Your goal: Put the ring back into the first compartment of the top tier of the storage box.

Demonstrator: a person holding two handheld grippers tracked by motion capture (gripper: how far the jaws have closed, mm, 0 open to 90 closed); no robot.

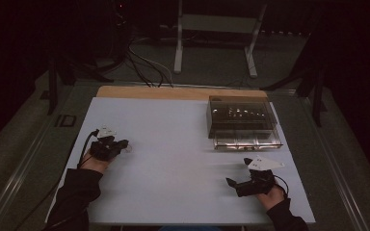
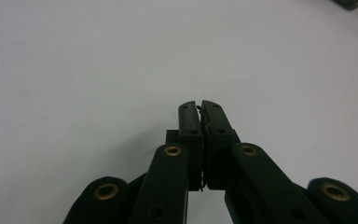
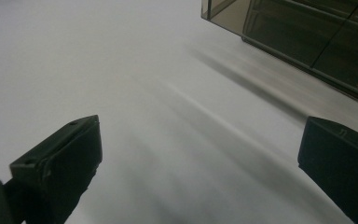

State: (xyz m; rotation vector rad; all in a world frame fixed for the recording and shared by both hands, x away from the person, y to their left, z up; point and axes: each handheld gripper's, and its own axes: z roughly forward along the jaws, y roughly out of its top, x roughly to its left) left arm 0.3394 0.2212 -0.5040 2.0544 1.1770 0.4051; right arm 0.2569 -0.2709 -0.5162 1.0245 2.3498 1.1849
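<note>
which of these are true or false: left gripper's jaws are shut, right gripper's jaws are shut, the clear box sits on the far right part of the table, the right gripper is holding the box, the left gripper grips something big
1. The left gripper has its jaws shut. True.
2. The right gripper has its jaws shut. False: they stand wide apart with bare table between them.
3. The clear box sits on the far right part of the white table. True.
4. The right gripper holds the box. False: it is apart from the box, nearer the person.
5. The left gripper grips something big. False: the jaws meet, with no large thing between them.
</note>
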